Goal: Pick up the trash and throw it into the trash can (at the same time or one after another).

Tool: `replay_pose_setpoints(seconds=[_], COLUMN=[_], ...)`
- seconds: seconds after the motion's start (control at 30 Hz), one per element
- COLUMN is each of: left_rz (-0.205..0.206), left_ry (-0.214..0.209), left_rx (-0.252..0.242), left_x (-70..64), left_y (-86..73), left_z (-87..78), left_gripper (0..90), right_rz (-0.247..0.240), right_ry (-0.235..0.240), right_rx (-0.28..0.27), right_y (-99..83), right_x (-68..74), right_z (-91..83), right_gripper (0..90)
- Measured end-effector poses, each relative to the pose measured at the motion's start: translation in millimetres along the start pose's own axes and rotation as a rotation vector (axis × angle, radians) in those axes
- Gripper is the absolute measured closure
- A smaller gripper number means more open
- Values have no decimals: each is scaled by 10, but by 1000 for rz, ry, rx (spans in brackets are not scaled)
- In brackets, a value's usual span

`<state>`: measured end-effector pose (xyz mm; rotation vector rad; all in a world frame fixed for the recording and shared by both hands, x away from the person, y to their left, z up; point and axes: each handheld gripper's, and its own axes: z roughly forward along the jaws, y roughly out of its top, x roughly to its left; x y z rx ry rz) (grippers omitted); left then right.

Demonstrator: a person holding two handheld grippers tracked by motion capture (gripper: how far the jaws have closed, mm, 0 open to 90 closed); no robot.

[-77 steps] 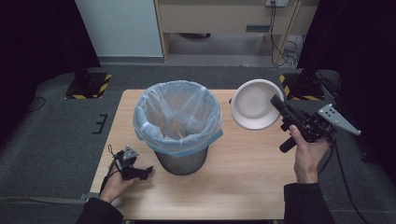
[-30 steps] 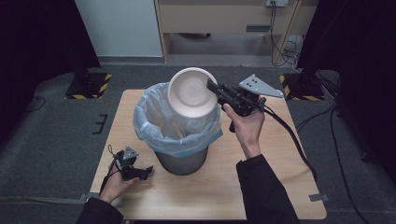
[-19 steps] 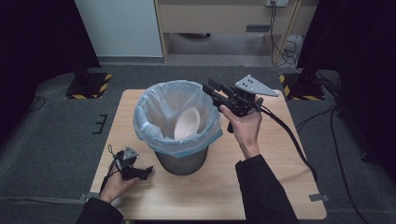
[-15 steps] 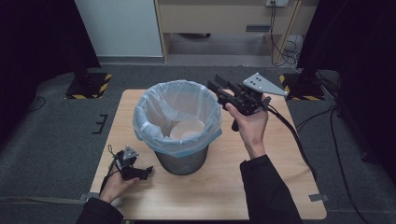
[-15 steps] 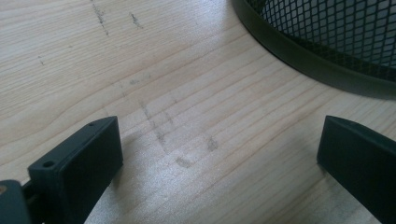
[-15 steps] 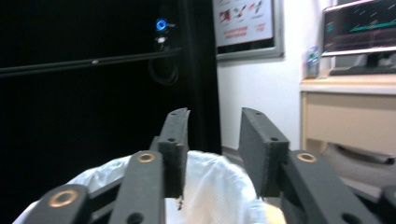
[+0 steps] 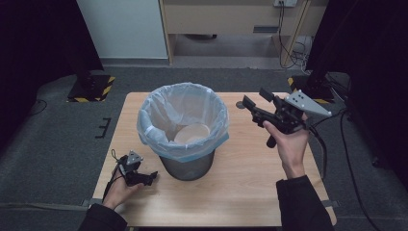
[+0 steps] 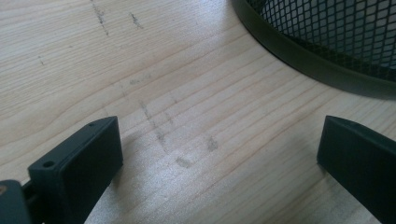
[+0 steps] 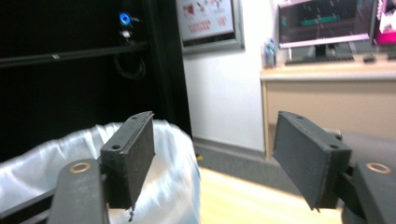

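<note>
Two grippers are in play at a wooden table [image 7: 250,178]. The right gripper [image 7: 254,103] is held up in the person's right hand [image 7: 288,139], above the table's right half and just beside the rim of the bin [image 7: 185,163]. Its jaws stand wide apart with nothing between them; in the right gripper view they frame a pale wall and a desk with screens [image 9: 322,21], with the bin's plastic liner [image 9: 173,154] low at the left.

The left gripper [image 7: 146,177] rests low on the table near its front left corner, held by the left hand [image 7: 118,190], close to the foot of the bin. In the left gripper view its jaws are also spread wide and empty over bare wood, the bin's dark mesh wall [image 8: 336,37] at the upper right.

A white bowl [image 7: 192,134] lies inside the bin, down in the liner [image 7: 159,113].
</note>
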<state>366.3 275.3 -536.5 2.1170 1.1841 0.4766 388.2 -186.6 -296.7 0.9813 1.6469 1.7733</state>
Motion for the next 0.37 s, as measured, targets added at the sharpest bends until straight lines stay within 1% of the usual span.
replay_pose_setpoints(seconds=[0.03, 0.07, 0.17, 0.23, 0.27, 0.3, 0.37], left_rz=[1, 1, 1, 0, 1, 0, 0], left_ry=[0, 0, 0, 0, 0, 0, 0], left_rx=[1, 0, 0, 0, 0, 0, 0], left_x=[1, 0, 0, 0, 0, 0, 0], left_y=[0, 0, 0, 0, 0, 0, 0], left_z=[0, 0, 0, 0, 0, 0, 0], left_gripper=[0, 0, 0, 0, 0, 0, 0], right_rz=[6, 10, 16, 26, 29, 34, 32], right_ry=[-6, -18, -41, -70, -85, -98, -131], right_rx=[10, 45, 126, 216, 245, 266, 362], right_y=[-64, -218, -538, -886, -1018, -1113, -1349], right_x=[-30, -89, -195, -323, -376, -417, -547], right_z=[-34, -102, -217, -318, -355, -377, -425], right_gripper=[274, 262, 247, 236, 237, 239, 238])
